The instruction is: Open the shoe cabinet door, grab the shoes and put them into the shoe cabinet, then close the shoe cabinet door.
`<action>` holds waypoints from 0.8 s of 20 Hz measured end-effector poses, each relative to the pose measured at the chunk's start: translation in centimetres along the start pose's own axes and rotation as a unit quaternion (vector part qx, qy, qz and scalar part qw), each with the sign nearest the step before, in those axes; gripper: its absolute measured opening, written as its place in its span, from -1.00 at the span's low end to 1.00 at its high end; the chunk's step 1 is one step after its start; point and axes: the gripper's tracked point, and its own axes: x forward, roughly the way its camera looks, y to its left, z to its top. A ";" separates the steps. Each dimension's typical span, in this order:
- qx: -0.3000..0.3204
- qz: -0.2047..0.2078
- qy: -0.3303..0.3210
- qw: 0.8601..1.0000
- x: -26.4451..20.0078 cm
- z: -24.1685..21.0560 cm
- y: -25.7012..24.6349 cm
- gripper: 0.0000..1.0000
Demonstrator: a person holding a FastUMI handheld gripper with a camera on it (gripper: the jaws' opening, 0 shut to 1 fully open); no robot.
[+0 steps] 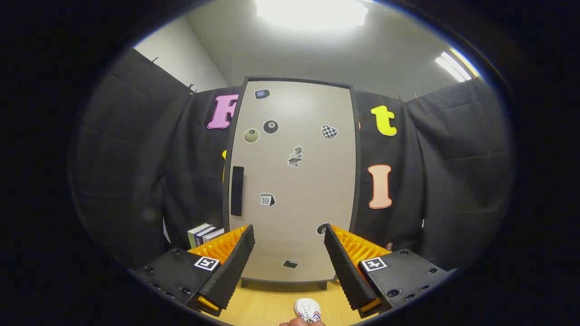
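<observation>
Nearest of all, low between the two fingers, a white shoe (307, 309) lies on the wooden bench (267, 303), with the edge of a person's hand (301, 322) touching it from below. It sits closer than the fingertips, not pressed by either finger.

Above it the tool (288, 232) stands wide, its fingers spread well apart and holding nothing — they point level toward the shoe cabinet (292, 181), tips apart from its face. Each finger's base carries a small square black-and-white marker.

That cabinet stands upright on short feet at the far end of the bench, straight ahead and beyond the fingers, its pale door (312, 199) closed inside a dark frame. A dark vertical handle (237, 190) sits on the door's left side, above the left fingertip.

Stickers dot the door: a calendar sticker (266, 199) reading "10", a black eight-ball, a pale green ball, a checkered heart, a small grey figure. Others are too small to read.

Left of the cabinet, beyond the left finger, a few books (205, 233) stand against the black cloth wall.
</observation>
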 end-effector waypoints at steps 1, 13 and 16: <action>0.002 0.000 0.000 1.000 -0.1 0.1 0.1 0.95; 0.008 0.009 0.013 1.000 -0.4 -0.4 0.6 0.95; 0.006 0.013 0.019 1.000 -0.4 -0.8 0.7 0.95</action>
